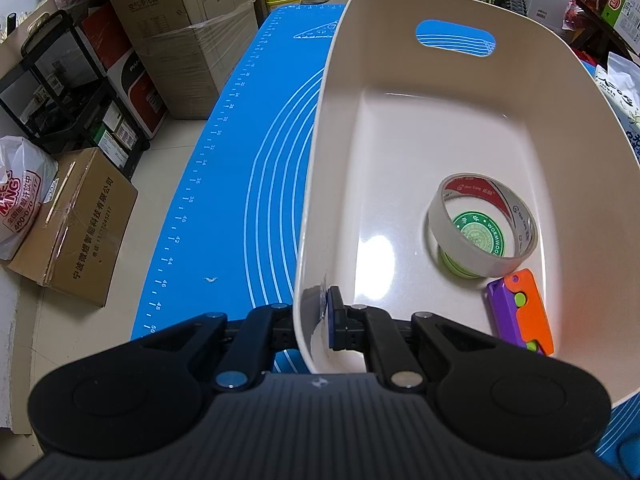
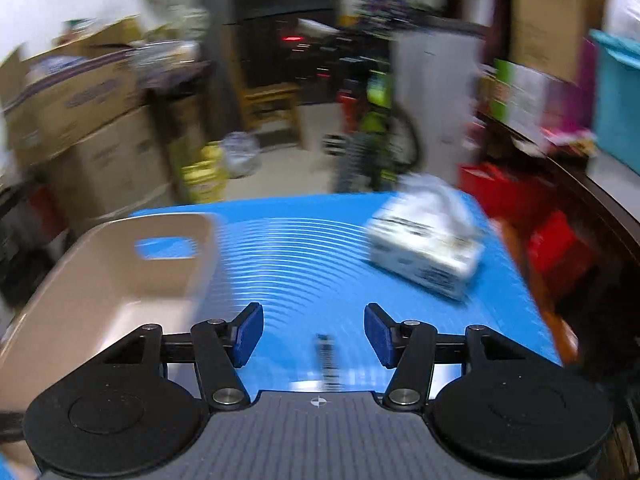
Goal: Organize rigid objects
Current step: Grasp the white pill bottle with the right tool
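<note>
The left gripper (image 1: 316, 316) jaws pinch the near wall of the beige bin (image 1: 400, 40), steadying it with the tape roll (image 1: 482, 226) and folding toy (image 1: 520, 312) inside, just right of them, while the right gripper (image 2: 314, 338) jaws gape empty over the blue mat (image 2: 312, 248) on the desk.
</note>
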The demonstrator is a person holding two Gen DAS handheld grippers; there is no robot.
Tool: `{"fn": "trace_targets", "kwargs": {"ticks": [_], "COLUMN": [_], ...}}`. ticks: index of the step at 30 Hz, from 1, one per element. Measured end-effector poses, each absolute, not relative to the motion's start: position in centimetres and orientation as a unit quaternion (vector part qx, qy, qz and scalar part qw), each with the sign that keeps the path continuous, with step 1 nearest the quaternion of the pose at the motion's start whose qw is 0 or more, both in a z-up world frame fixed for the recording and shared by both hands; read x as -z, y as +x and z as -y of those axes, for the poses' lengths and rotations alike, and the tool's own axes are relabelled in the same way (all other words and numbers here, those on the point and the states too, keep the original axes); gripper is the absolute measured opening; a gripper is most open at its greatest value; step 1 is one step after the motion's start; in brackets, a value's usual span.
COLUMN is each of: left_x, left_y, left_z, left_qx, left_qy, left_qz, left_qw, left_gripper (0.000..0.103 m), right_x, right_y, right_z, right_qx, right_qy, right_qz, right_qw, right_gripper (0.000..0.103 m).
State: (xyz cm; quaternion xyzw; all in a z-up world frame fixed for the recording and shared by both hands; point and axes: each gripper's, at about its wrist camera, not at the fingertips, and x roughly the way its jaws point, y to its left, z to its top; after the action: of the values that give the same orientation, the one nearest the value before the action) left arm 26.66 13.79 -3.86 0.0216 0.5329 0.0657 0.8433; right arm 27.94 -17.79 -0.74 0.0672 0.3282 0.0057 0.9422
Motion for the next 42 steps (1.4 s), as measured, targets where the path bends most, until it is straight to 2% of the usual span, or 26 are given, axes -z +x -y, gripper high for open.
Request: {"fn": "trace_targets", "kwargs": {"ticks": [10,18,20,22,25,34,42], "left_x": [4.1,4.1,4.1,4.2,4.1,4.2,4.2], "left_y": [26.5,26.5,26.5,26.5,26.5,26.5,26.5], "left_z": [-13.9,-14.0,-13.9,-14.0,-14.0,-14.1,-14.1], "left_qx": [-0.066,-0.065,-0.065,-0.065,-0.065,-0.065,-0.071], "left_qy": [0.024,0.025,0.025,0.025,0.026,0.026,0.023], "left_qz": [-0.533,-0.533,-0.533,-0.533,-0.533,-0.533,-0.533], "left_qw": [0.843,0.843,0.843,0.843,0.843,0.843,0.843], "left_gripper": [0.010,0.010,0.010,0.010,0.010,0.010,0.010], "right_x": [8.1,10.6,10.6,10.8,10.9,8.7,3.6], "right_y": [30.2,31.4,31.3,31.4,31.3,29.5,28.3], "right_z": [23.5,23.2,23.2,23.2,23.0,21.8,18.1], "right_qx": [0.085,0.093,0.096,0.095,0.094,0.096,0.058], "right_qy": [0.073,0.058,0.062,0.062,0.059,0.039,0.046], "right_qz": [-0.403,-0.429,-0.433,-0.437,-0.433,-0.395,-0.328], "right_qw": [0.908,0.897,0.894,0.892,0.894,0.913,0.942], "right_gripper": [0.066,0.065,0.063,0.052,0.044,0.044,0.044]}}
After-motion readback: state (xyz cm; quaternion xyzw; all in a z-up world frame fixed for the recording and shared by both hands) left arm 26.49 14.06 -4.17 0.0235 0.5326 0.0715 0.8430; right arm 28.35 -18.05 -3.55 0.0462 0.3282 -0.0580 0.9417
